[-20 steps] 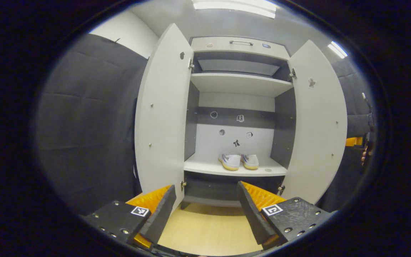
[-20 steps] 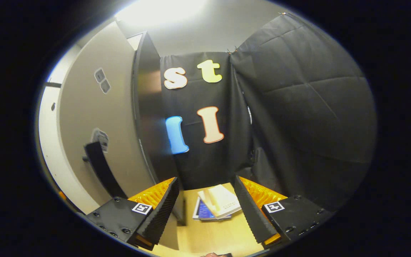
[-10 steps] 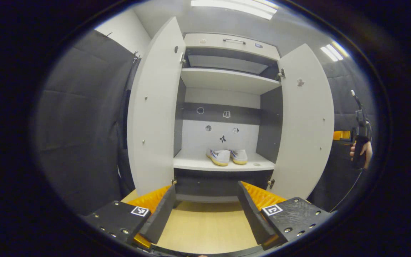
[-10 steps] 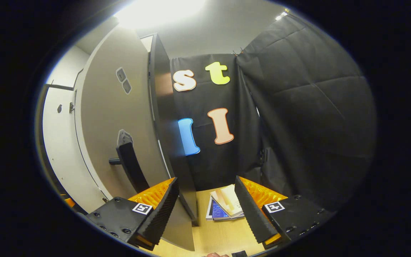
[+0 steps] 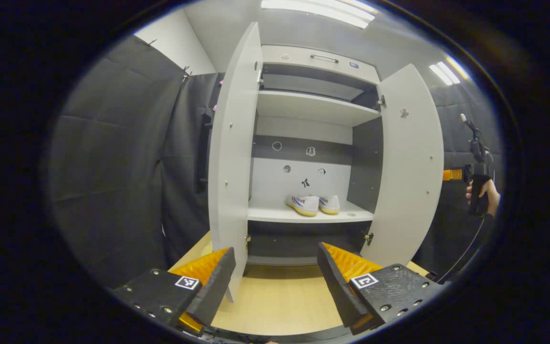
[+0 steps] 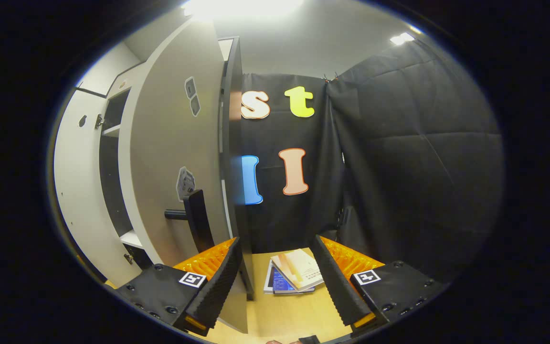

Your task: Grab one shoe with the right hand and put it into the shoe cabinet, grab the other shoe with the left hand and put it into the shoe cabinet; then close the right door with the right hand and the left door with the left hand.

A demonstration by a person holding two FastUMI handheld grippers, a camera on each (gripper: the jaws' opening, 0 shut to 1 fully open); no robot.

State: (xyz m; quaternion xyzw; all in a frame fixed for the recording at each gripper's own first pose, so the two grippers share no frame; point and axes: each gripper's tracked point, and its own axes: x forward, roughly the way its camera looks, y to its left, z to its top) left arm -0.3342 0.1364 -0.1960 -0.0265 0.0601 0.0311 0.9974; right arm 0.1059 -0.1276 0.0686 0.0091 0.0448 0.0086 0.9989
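White shoes (image 5: 312, 204), paired on lower shelf of shoe cabinet (image 5: 313, 107). Left door (image 5: 231, 157) and right door (image 5: 408, 162) ajar. Left gripper (image 5: 275, 282) released, empty, well back from cabinet. Right gripper (image 6: 277, 279) released, empty, just beside right door's outer face; door handle (image 6: 194, 217) partly cut off by finger. Books (image 6: 293, 276) on floor, half hidden between fingers.
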